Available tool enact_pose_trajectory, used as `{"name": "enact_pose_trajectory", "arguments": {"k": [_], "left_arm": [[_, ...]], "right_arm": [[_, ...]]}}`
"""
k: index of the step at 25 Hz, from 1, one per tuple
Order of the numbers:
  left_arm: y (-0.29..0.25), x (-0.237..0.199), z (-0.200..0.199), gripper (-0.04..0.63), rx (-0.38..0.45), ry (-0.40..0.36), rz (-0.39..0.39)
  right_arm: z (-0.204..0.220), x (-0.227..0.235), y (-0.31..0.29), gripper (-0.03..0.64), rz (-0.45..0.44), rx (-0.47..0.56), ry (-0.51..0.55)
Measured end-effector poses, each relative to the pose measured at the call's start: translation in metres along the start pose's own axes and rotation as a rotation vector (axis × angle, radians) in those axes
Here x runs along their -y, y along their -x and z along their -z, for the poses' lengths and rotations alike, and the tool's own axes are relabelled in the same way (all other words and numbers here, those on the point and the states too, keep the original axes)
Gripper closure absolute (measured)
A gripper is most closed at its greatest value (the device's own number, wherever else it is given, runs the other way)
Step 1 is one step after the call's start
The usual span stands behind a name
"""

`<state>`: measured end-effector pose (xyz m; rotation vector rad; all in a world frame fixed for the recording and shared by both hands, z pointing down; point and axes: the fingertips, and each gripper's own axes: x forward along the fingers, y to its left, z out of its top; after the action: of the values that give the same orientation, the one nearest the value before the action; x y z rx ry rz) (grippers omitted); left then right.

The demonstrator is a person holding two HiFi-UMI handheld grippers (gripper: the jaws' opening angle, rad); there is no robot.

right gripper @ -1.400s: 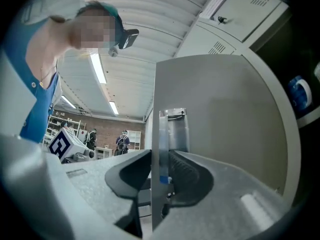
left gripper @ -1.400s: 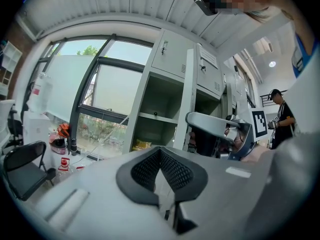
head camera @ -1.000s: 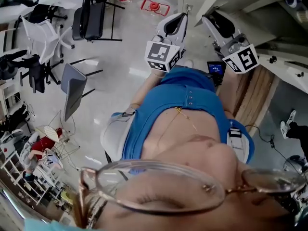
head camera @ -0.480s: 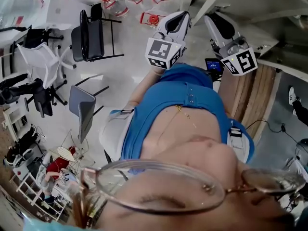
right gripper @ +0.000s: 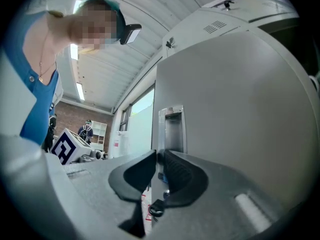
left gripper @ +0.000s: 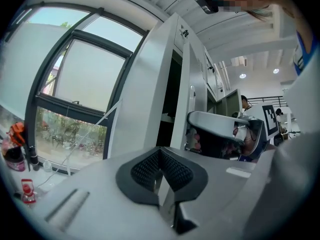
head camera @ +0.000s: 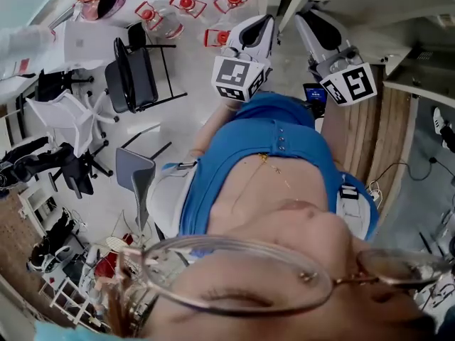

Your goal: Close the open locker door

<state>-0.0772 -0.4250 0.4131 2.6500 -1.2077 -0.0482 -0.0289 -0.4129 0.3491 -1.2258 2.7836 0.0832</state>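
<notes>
Right gripper (right gripper: 157, 156) is closing its jaws on the edge of the locker door (right gripper: 240, 94), recessed handle (right gripper: 172, 129) at twelve o'clock, a grip the head view misses; left gripper (left gripper: 160, 155), pinched shut and empty, faces the lockers (left gripper: 150, 84).

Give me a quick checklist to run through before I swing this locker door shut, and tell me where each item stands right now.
1. Grip on the locker door: ok; the right tool has the door's edge between its closing jaws, near the recessed handle.
2. Other hand clear: ok; the left tool is shut, empty and touching nothing.
3. Nothing sticking out of the locker opening: cannot tell; its inside is dark.
4. Swing path free: cannot tell; no view shows the gap between door and frame.
</notes>
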Motion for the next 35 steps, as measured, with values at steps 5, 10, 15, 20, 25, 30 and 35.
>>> {"name": "enact_pose_trajectory", "arguments": {"k": [5, 10, 15, 20, 25, 30, 35], "left_arm": [[-0.006, -0.003, -0.003, 0.595, 0.001, -0.005, 0.031], [-0.008, -0.012, -0.005, 0.595, -0.007, -0.001, 0.059], [-0.013, -0.021, -0.005, 0.595, -0.014, -0.001, 0.083], [-0.019, -0.021, -0.005, 0.595, -0.019, -0.002, 0.115], [-0.023, -0.018, -0.006, 0.595, -0.018, 0.007, 0.145], [-0.025, -0.009, -0.008, 0.595, -0.012, 0.015, 0.178], [-0.026, 0.0, -0.006, 0.595, -0.01, 0.016, 0.187]], "right_arm": [[0.002, 0.013, -0.015, 0.569, 0.094, -0.021, 0.031], [0.002, 0.023, -0.029, 0.569, 0.171, -0.026, 0.05], [0.004, 0.031, -0.039, 0.569, 0.223, -0.035, 0.073], [0.006, 0.033, -0.041, 0.566, 0.247, -0.04, 0.097], [0.005, 0.033, -0.041, 0.561, 0.271, -0.052, 0.14], [0.004, 0.033, -0.041, 0.561, 0.321, -0.079, 0.199], [0.0, 0.029, -0.04, 0.558, 0.421, -0.092, 0.271]]}}
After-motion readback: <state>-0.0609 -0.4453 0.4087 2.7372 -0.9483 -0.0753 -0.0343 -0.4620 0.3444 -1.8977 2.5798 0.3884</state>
